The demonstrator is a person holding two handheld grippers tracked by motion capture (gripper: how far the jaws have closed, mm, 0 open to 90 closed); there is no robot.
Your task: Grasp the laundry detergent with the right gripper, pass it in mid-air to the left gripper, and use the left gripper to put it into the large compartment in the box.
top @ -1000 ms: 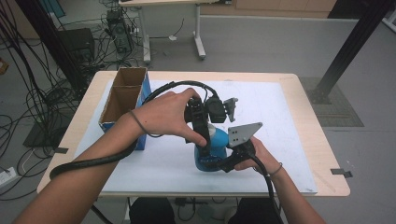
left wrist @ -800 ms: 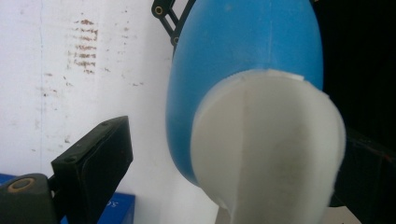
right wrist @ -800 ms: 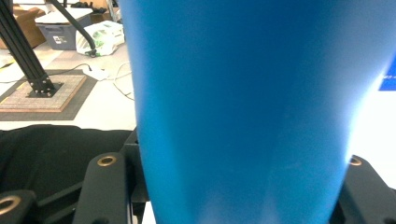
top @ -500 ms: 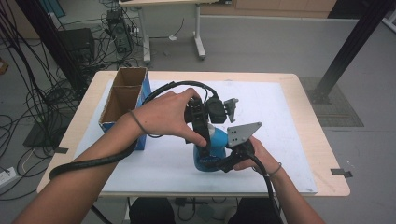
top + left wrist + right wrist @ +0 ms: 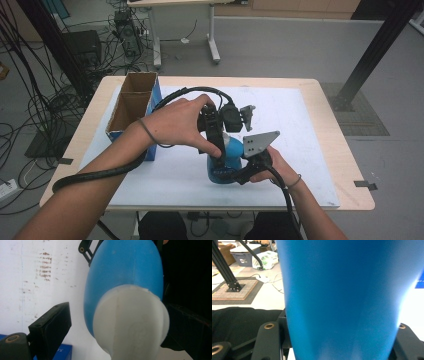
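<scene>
Nearest the person, the right gripper (image 5: pixel 227 172) came in low from the near side, its jaws pinching the body of a blue bottle (image 5: pixel 226 160) from both sides; in the right gripper view the blue wall (image 5: pixel 342 297) ran up between the two black jaws and touched each. The bottle stood on the white mat (image 5: pixel 300 125) near the table's front edge, roughly at the middle of it. Its long axis looked upright or close to it, cap end up, though the hands hid much of it from above.

The body was smooth, matte blue plastic, widest in the middle and narrowing to a white cap (image 5: pixel 130 325), with a mould seam down both parts.

The left gripper (image 5: pixel 215 145) reached down over the top. In the left gripper view its jaws were spread around the cap: the left jaw stood clear of it, while the right one sat just beside or against it; which, the view did not settle.

Farther off to the left, an open cardboard box (image 5: pixel 131 107) stood on the mat.

Compared with a second before, nothing had shifted: both hands, the bottle and the box lay as they did.
</scene>
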